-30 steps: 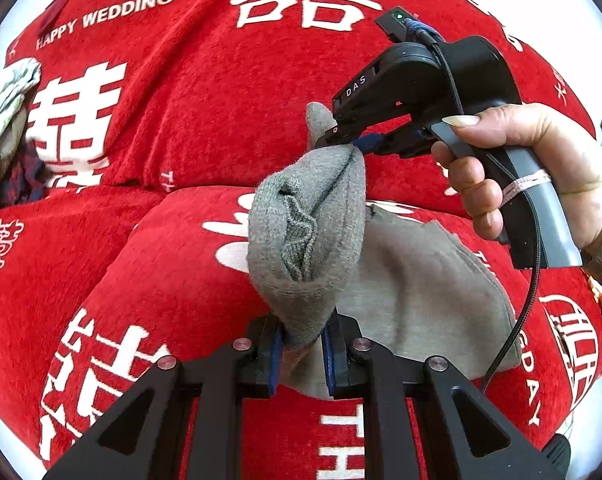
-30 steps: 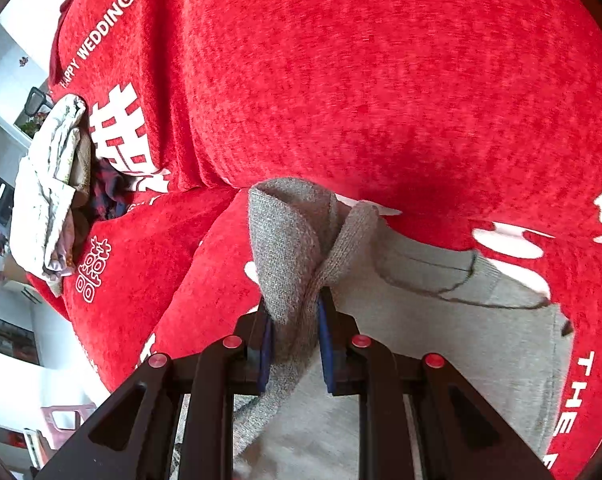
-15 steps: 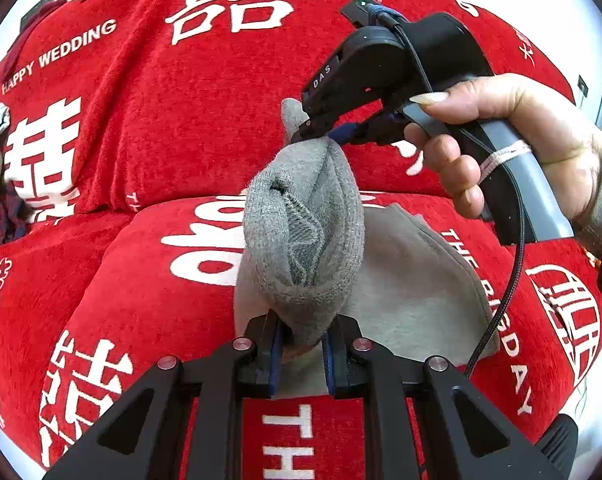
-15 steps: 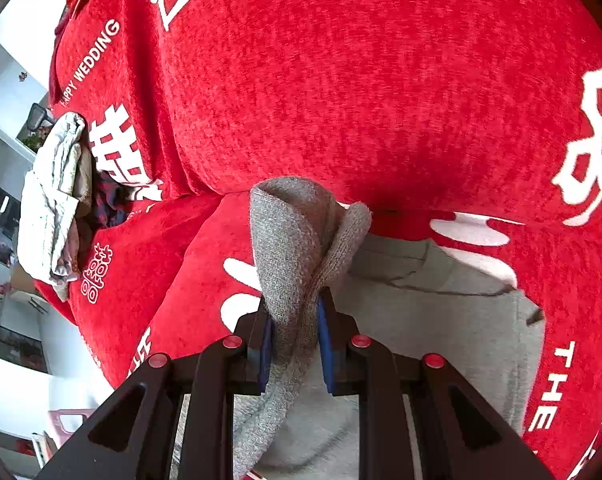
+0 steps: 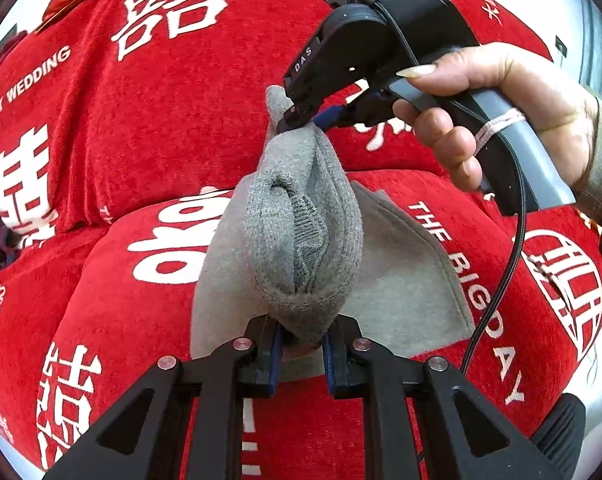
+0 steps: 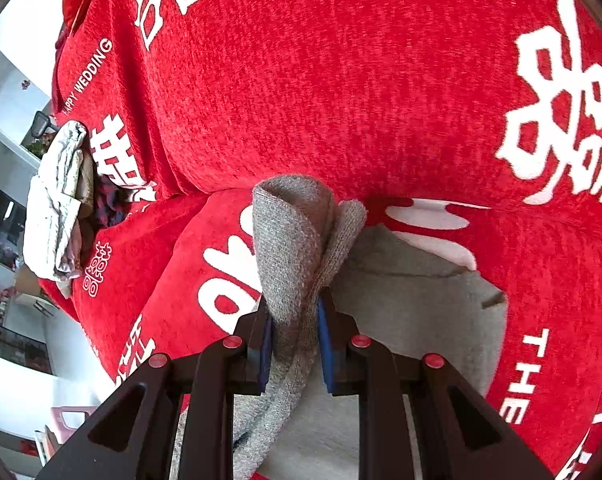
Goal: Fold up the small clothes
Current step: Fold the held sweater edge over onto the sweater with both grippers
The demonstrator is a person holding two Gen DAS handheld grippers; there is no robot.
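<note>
A grey knitted sock (image 5: pixel 301 240) hangs stretched in the air between both grippers. My left gripper (image 5: pixel 301 350) is shut on its near end. My right gripper (image 5: pixel 301 120), held by a hand, is shut on its far end. In the right wrist view the right gripper (image 6: pixel 295 340) pinches the grey sock (image 6: pixel 289 240), which folds over above the jaws. Below the sock a flat grey garment (image 5: pixel 401 272) lies on the red sofa seat, also seen in the right wrist view (image 6: pixel 413 304).
The red sofa cover (image 5: pixel 161 120) with white wedding lettering covers seat and backrest. A pile of white and dark clothes (image 6: pixel 61 200) lies at the sofa's left end. A black cable (image 5: pixel 513 264) hangs from the right gripper's handle.
Both grippers have carried the sock to the right along the sofa, and it now hangs over the flat grey garment. The grip on each end is unchanged.
</note>
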